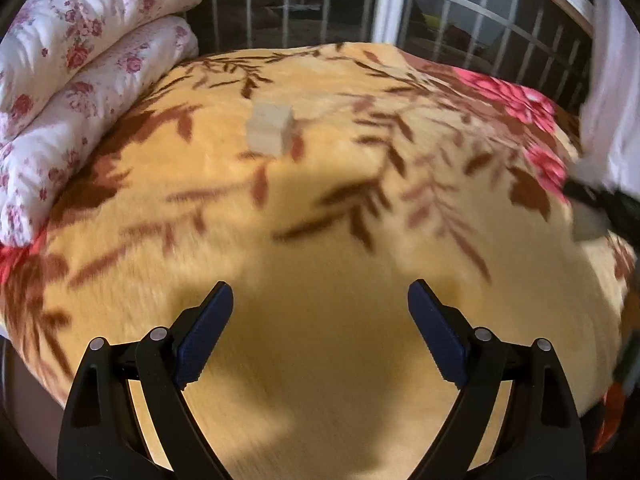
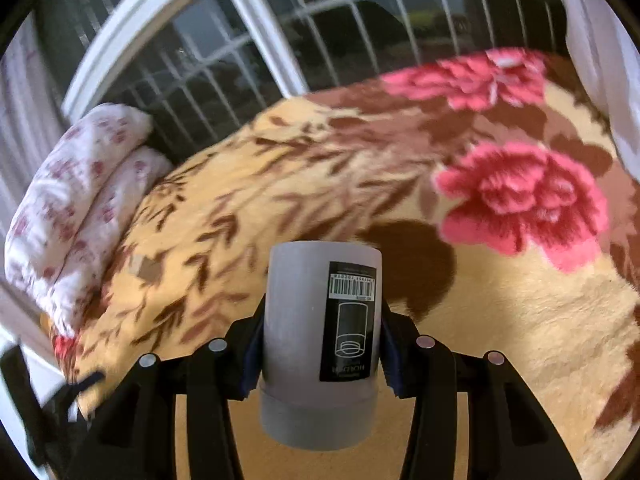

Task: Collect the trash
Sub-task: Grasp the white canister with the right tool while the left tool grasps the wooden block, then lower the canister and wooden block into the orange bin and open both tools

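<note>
At the far left a folded quilt (image 1: pixel 80 80) lies against the window bars, on the bed's blanket (image 1: pixel 320 220). The left tongs (image 1: pixel 320 300) stand wide apart over bare blanket with nothing between them. Ahead of them and a little to the left, a small pale block (image 1: pixel 270 130) sits alone on the blanket, well apart from the pads; it looks roughly cubic, so its axis hardly matters.

The right tongs (image 2: pixel 320 344) are clamped on a grey cup (image 2: pixel 320 340) with a barcode label, the pads pressing its two sides, its long axis running away from the camera.

In the right view the block (image 2: pixel 146 268) shows small and far to the left, beside the quilt. The free left tongs look the nearer and better placed: their next move probably needs a forward reach, slightly leftward.
</note>
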A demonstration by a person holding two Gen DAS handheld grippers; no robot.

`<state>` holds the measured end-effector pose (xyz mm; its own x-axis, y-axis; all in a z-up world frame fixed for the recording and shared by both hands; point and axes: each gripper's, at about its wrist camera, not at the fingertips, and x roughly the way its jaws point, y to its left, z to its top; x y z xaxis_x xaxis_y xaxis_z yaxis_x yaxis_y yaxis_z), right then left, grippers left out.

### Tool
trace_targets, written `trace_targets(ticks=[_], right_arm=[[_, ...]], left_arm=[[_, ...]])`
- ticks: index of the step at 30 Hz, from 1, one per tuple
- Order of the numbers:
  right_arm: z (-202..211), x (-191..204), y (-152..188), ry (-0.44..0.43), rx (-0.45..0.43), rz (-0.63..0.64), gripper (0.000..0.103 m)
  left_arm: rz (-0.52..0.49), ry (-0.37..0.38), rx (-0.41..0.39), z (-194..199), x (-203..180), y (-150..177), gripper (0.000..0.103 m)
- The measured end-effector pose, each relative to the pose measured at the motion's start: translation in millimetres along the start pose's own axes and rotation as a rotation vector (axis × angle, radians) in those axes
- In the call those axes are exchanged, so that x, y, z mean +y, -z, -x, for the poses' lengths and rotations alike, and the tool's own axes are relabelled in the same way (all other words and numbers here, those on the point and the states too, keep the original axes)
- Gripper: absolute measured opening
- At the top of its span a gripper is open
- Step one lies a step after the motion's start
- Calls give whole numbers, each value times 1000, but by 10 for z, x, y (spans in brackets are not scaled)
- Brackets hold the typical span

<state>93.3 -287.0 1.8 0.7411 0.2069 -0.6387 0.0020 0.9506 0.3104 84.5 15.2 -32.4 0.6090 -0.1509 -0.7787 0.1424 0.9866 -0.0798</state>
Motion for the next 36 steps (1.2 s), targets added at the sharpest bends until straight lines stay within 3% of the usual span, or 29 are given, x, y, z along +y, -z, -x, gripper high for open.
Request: trace_targets(ticks=[8,12,13,16,17,23,29,36], right_arm=[[339,237,247,-21,-79,101,47],[416,305,345,-27,-89,126,47],[422,312,366,-30,-88,128,47],[417,345,417,-34,-84,135,47],[413,354,430,-36,-82,136,47],[412,406,495,-36,-83,132,47],[546,501,577,-27,-83,165,47],[888,618,782,-46,-92,186,47]], left_arm=[[76,-99,-24,-562,371,-796,87],[70,-128,-44,-836,413,-979,87],[63,-130,-52,-891,406,-1001,83],[41,-62,-13,-1112,381,-1050,37],[36,-70,-6,-1176,370,-1045,35],[12,-60,-70,-1018,317,-997,35],[-21,-51,-131,-558,120,-817,35],[-29,-66,-119,-98,-163,-451,35]])
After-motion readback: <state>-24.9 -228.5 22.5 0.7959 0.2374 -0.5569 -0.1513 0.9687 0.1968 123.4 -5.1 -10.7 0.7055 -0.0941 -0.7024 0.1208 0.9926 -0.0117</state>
